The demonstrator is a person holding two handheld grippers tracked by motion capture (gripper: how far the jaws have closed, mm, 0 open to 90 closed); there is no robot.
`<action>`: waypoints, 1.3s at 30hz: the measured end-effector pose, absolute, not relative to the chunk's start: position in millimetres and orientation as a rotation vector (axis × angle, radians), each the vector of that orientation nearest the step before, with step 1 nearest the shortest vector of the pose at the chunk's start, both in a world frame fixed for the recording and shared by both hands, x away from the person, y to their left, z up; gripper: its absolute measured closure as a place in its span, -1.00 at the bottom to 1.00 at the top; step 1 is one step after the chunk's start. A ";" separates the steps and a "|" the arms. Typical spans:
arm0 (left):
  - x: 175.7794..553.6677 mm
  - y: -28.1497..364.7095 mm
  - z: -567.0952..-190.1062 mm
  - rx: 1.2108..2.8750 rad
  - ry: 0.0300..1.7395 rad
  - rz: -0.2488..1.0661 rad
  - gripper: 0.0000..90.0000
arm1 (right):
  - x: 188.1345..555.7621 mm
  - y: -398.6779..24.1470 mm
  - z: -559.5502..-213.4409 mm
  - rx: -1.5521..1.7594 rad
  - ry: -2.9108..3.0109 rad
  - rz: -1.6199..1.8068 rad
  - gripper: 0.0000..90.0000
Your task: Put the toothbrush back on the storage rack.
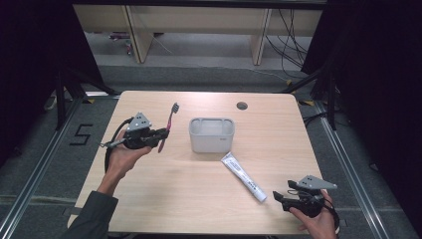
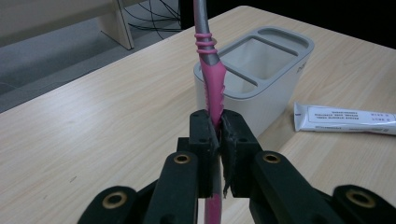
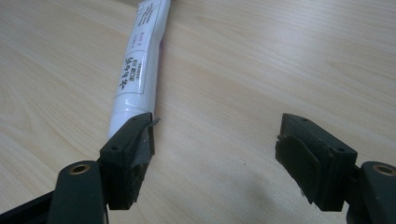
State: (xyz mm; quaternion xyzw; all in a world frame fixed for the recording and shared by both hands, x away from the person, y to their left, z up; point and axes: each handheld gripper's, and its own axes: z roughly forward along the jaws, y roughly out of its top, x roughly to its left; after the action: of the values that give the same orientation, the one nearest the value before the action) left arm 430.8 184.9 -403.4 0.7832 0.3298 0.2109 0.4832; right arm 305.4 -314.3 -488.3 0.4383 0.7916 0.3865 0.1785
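Left tool grips the pink toothbrush — carrying step; next, lower it into the holder ahead. Right tool gapes, empty.

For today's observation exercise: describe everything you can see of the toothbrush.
The toothbrush has a pink, ribbed, rubbery-looking grip that turns into a grey neck with pink rings, and a dark bristle head at the far end. It is lifted off the table, clamped at the handle between the shut jaws of the left gripper, head pointing away from the person, left of the grey holder. Nothing else touches it.
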 end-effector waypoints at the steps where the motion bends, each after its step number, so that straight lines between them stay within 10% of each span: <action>1: 432.1 184.6 -403.7 1.893 0.808 0.507 0.85 | 305.3 -314.3 -488.3 1.239 2.239 1.094 -0.37; 39: 467.7 136.4 -372.4 1.791 0.826 0.542 0.85 | 306.2 -316.1 -489.3 1.246 2.233 1.111 -0.37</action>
State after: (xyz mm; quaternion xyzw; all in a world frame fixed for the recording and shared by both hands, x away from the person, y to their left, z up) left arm 467.7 136.4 -372.4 0.7474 0.3446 0.2260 0.5211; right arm 306.2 -316.1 -489.3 0.4401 0.7883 0.3924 0.1758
